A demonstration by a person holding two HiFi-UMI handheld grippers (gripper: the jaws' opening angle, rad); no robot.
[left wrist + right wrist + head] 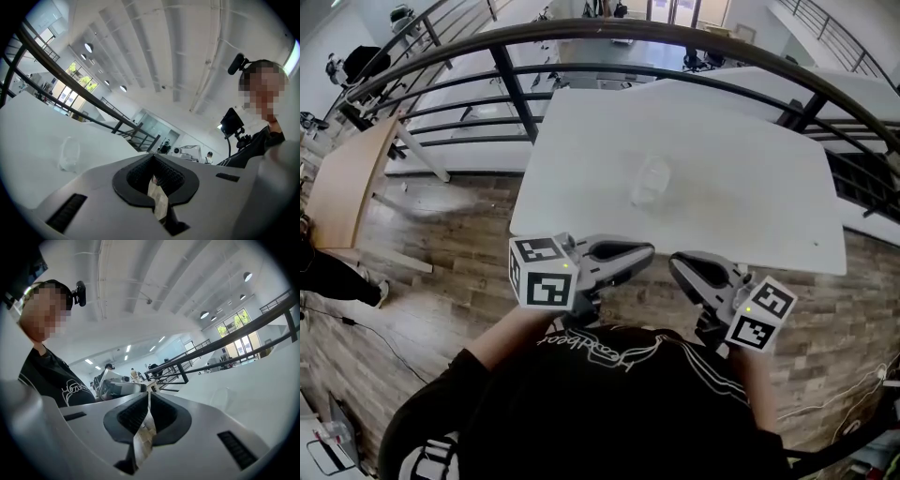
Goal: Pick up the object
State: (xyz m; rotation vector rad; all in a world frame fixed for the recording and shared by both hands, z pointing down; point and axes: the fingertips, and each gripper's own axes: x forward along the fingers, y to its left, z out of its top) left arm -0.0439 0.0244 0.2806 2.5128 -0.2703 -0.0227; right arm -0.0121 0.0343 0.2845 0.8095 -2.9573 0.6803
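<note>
A clear, see-through cup [652, 179] rests on the white table [741, 206], near its middle; in the left gripper view the cup [69, 153] stands out to the left of the jaws. My left gripper [630, 255] hangs short of the table's near edge, close to my chest, with its jaws shut and nothing between them [153, 155]. My right gripper [682, 264] is beside it, tip turned towards the left one, jaws pressed together and empty [149, 393]. Both grippers are well apart from the cup.
A black metal railing [516, 89] curves behind and around the table. A wooden table [347, 183] stands at the left, and another white table [862, 202] adjoins on the right. Brick-patterned floor [459, 253] lies below the near edge.
</note>
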